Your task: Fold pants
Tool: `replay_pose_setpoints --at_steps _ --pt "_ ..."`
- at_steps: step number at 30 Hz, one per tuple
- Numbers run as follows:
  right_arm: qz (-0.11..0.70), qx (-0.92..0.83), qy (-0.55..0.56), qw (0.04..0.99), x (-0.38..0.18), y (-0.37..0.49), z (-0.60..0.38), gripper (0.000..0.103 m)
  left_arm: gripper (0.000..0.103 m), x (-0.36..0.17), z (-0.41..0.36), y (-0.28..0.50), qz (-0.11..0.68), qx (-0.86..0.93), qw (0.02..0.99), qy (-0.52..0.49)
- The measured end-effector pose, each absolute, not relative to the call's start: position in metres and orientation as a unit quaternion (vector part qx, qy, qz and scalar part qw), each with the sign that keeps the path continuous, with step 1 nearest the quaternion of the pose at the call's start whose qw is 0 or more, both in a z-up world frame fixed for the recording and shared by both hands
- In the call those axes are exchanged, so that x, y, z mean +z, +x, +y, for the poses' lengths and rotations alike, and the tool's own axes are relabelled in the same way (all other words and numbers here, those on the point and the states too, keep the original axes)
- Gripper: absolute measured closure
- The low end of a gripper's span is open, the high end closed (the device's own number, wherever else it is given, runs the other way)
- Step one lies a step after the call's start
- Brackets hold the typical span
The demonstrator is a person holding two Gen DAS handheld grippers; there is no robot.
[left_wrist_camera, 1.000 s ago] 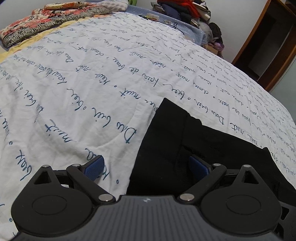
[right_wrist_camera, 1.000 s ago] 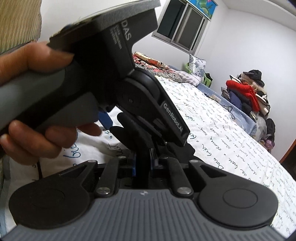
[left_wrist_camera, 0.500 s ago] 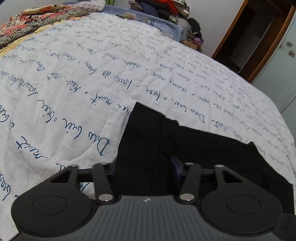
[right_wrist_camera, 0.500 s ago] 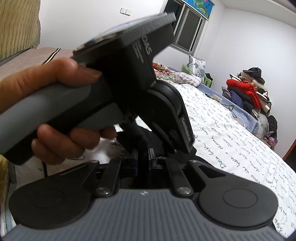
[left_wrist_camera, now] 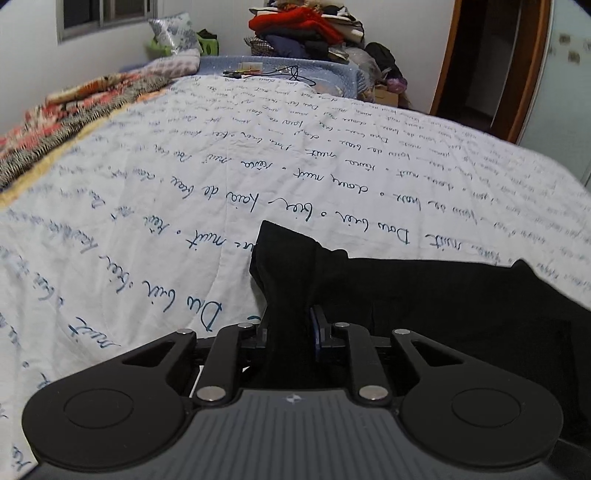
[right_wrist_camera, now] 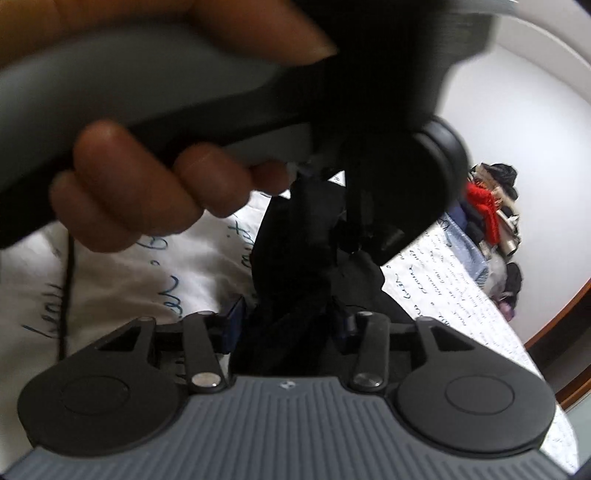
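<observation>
My left gripper point(left_wrist_camera: 290, 330) has just been closing, and its fingers now pinch a raised fold of the black pants point(left_wrist_camera: 443, 295), which lie on the bed's script-printed quilt point(left_wrist_camera: 184, 206). My right gripper point(right_wrist_camera: 288, 321) has just been opening; its fingers stand slightly apart with pants fabric bunched between them, my left hand point(right_wrist_camera: 140, 192) close ahead.

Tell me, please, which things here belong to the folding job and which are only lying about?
For the job:
- black pants, on the bed
- left gripper, jaws just closed on a bunched part of the pants
- right gripper, jaws just opening, cloth between them

Only lying about:
- quilt with writing
- pile of clothes
- patterned pillow
- floral blanket
- cable
</observation>
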State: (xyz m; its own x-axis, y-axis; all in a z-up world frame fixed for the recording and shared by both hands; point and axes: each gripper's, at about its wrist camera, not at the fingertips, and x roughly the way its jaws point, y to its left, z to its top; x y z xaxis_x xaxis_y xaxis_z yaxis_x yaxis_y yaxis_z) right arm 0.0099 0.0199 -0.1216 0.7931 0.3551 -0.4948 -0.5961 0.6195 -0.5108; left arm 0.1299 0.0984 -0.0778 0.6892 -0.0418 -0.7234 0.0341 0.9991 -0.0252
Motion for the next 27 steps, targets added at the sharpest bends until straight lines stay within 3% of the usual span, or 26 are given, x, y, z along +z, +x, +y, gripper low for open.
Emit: replay_pose_setpoints --at_steps 1,6,27 --pt "0.180 0.268 -0.337 0.884 -0.122 0.012 0.019 0.080 0.086 -0.078 0.096 0.130 0.393 -0.018 0.919 0.003" --pt "0.185 0.273 -0.305 0.894 -0.114 0.013 0.010 0.089 0.086 -0.073 0.083 0.127 0.385 -0.005 0.922 0.037" --pt "0.170 0.281 -0.194 0.924 -0.082 -0.008 -0.049 0.092 0.086 -0.018 0.005 0.095 0.319 -0.006 0.940 0.123"
